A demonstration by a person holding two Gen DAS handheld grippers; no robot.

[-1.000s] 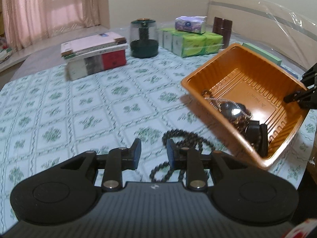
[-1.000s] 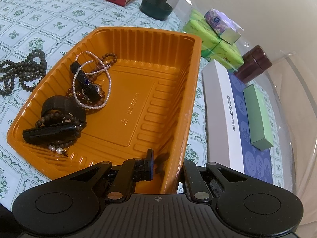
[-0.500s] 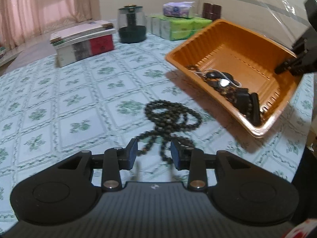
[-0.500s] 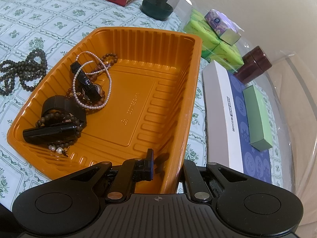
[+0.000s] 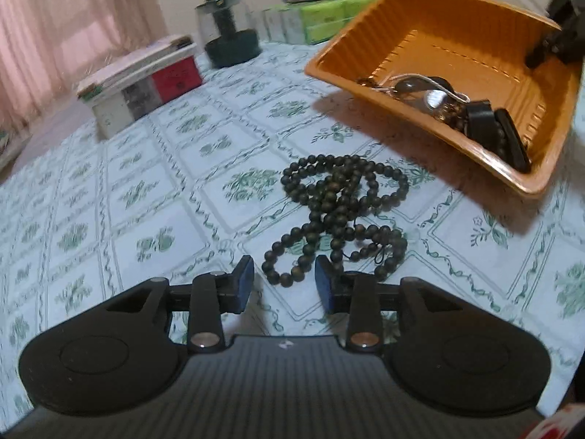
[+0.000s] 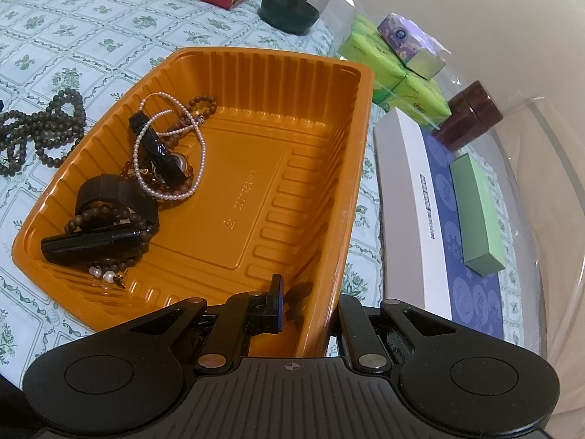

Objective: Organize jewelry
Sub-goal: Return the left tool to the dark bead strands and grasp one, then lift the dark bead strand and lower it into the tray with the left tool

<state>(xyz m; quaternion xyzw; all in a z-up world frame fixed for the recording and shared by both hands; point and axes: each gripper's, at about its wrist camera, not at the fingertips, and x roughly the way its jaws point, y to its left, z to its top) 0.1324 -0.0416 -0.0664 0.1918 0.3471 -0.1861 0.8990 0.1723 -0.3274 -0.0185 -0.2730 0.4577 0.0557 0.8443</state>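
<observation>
Left wrist view: the left claw (image 5: 284,280) is seen with its jaws parted and nothing gripped, a loop of the dark bead necklace (image 5: 340,212) lying between its tips on the floral-clothed worktop (image 5: 146,190). To the right, the orange tray (image 5: 457,55) is held tilted, one side lifted off the cloth. Right wrist view: the same necklace is seen left of the tray; a pearl strand (image 6: 172,153), a black watch (image 6: 161,148) and beaded bracelets (image 6: 109,219) are gathered in the tray's left end. The right claw (image 6: 310,314) is clenched on the tray's near wall.
</observation>
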